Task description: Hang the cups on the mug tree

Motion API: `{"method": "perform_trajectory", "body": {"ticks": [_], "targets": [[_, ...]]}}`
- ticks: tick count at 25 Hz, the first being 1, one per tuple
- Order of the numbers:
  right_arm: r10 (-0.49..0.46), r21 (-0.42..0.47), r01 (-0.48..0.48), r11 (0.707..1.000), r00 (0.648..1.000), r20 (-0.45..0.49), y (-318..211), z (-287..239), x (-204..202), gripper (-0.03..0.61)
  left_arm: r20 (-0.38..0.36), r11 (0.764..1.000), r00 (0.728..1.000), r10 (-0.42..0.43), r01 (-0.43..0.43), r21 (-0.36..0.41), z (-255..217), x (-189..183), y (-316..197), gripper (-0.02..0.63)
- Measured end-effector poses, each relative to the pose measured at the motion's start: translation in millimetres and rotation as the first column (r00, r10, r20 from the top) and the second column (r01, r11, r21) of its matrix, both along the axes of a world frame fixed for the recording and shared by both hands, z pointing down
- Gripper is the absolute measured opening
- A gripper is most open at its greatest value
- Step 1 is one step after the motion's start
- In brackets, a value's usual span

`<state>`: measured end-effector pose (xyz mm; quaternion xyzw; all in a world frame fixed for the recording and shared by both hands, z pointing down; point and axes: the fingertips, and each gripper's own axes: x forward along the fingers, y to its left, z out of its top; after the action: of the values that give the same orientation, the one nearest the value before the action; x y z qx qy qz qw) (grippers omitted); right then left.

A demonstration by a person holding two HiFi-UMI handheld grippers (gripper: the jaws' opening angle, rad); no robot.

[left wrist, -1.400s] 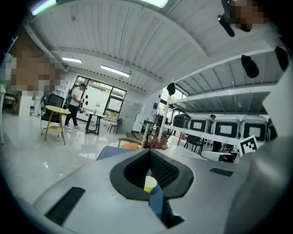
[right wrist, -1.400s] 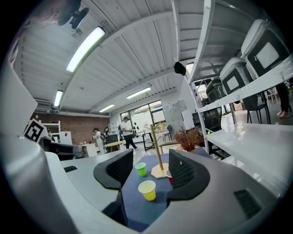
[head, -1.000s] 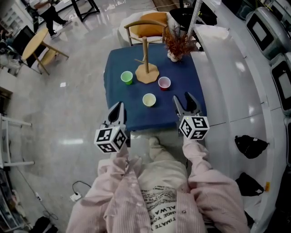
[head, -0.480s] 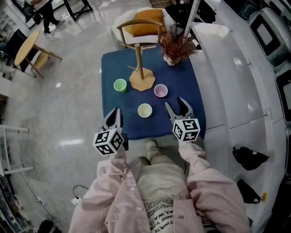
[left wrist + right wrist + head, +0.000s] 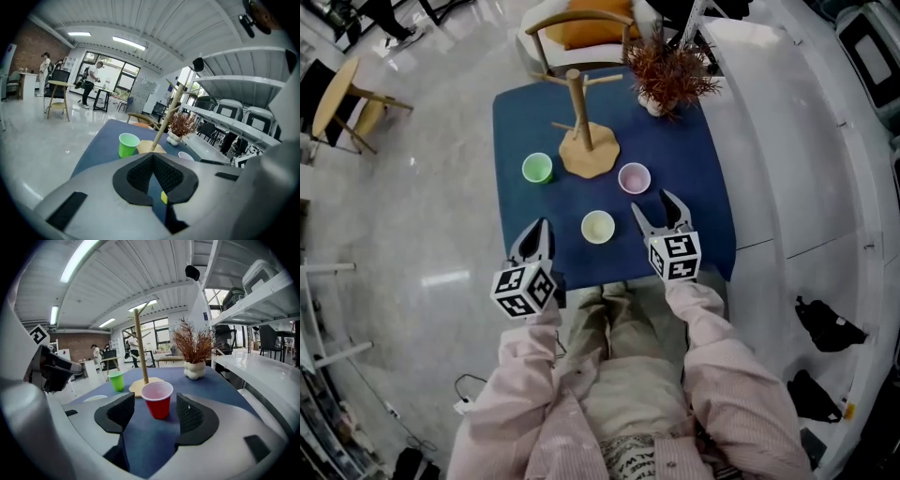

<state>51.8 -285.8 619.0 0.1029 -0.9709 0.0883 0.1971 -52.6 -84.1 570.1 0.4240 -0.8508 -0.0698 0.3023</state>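
One red cup (image 5: 157,399) stands upright near the mug tree (image 5: 578,112), just ahead of your right gripper (image 5: 656,211), whose spread, empty jaws have just been opening; centre them around its wall before squeezing, and hold your left gripper (image 5: 539,234), jaws pressed together, clear.

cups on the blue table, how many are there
3: green cup left of the tree base, red cup right of it, yellow cup between them, nearest the person. None hangs on the tree; none looks hidden.
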Motion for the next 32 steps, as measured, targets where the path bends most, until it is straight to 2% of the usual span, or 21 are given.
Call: {"method": "perform_trajectory", "body": {"ticks": [4, 11, 22, 32], "targets": [[-0.023, 0.047, 0.025, 0.999, 0.999, -0.046, -1.4, 22.4, -12.4, 0.266, -0.031, 1.000, 0.999, 0.021, -0.021, -0.012, 20.4, -0.6, -8.4, -0.002], [-0.032, 0.056, 0.037, 0.998, 0.996, -0.078, -9.8, 44.8, -33.9, 0.281, -0.063, 0.999, 0.998, 0.028, -0.029, -0.021, 42.0, -4.0, -15.7, -0.002], [-0.057, 0.064, 0.062, 0.996, 0.995, -0.079, -10.7, 52.4, -57.4, 0.279, -0.088, 0.999, 0.996, 0.032, -0.034, -0.024, 52.6, -7.5, -23.2, -0.002], [-0.041, 0.060, 0.045, 0.997, 0.996, -0.077, -15.1, 46.2, -61.0, 0.278, -0.095, 0.999, 0.995, 0.026, -0.028, -0.024, 52.3, -7.3, -24.9, -0.002]]}}
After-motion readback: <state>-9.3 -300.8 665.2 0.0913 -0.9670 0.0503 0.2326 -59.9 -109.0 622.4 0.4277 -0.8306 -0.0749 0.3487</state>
